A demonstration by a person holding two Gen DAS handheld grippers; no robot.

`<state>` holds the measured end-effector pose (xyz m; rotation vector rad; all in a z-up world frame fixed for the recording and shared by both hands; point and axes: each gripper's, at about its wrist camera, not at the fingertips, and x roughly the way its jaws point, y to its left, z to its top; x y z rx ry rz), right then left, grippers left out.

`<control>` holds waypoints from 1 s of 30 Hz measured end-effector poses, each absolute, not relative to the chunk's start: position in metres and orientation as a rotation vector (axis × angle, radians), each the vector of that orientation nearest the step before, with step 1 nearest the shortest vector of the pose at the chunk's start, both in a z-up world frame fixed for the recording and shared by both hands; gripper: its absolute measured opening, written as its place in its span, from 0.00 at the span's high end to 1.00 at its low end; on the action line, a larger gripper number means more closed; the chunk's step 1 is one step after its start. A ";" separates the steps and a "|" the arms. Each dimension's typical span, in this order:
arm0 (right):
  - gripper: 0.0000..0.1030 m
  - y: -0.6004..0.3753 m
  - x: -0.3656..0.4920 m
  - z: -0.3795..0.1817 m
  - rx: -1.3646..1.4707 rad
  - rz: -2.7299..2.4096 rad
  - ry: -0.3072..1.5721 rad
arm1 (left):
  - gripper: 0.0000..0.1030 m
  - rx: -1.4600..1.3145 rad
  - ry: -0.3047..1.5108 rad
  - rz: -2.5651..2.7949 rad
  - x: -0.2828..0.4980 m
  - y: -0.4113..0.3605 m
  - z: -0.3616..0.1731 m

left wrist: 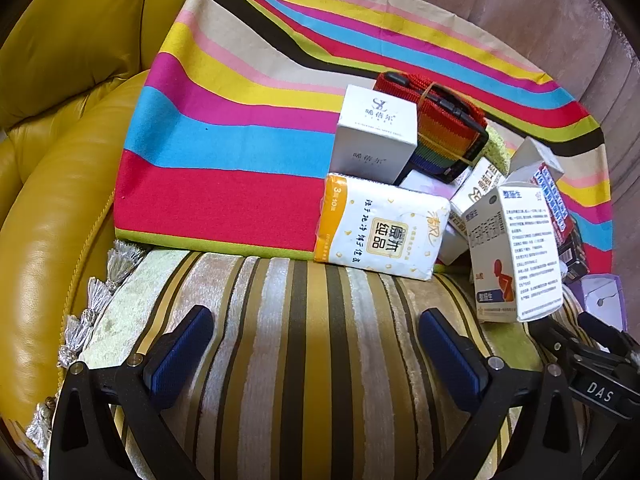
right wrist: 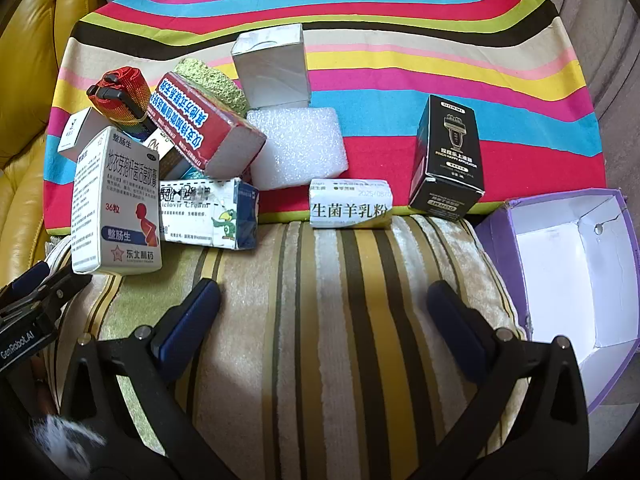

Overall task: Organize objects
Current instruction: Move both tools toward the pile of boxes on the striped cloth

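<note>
On the striped cushion [right wrist: 320,320] and the rainbow cloth [right wrist: 360,20] behind it lies a jumble of small cartons, with an empty purple box [right wrist: 568,264] at near right as the likely bin. Nearest the right gripper [right wrist: 324,308] is the milk-powder packet [right wrist: 350,204]: probably light, soft and somewhat slick, best pinched across its short sides. The foam block [right wrist: 298,148] would squash. Both jaws stand wide apart, holding nothing; the left gripper [left wrist: 316,336] hovers before the tissue pack [left wrist: 380,228].
</note>
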<state>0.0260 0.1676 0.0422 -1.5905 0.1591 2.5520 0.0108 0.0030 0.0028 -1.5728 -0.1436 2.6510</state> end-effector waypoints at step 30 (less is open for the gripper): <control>0.00 0.186 0.041 0.048 -1.565 2.683 0.235 | 0.15 -1.269 -0.234 2.634 0.040 0.008 0.040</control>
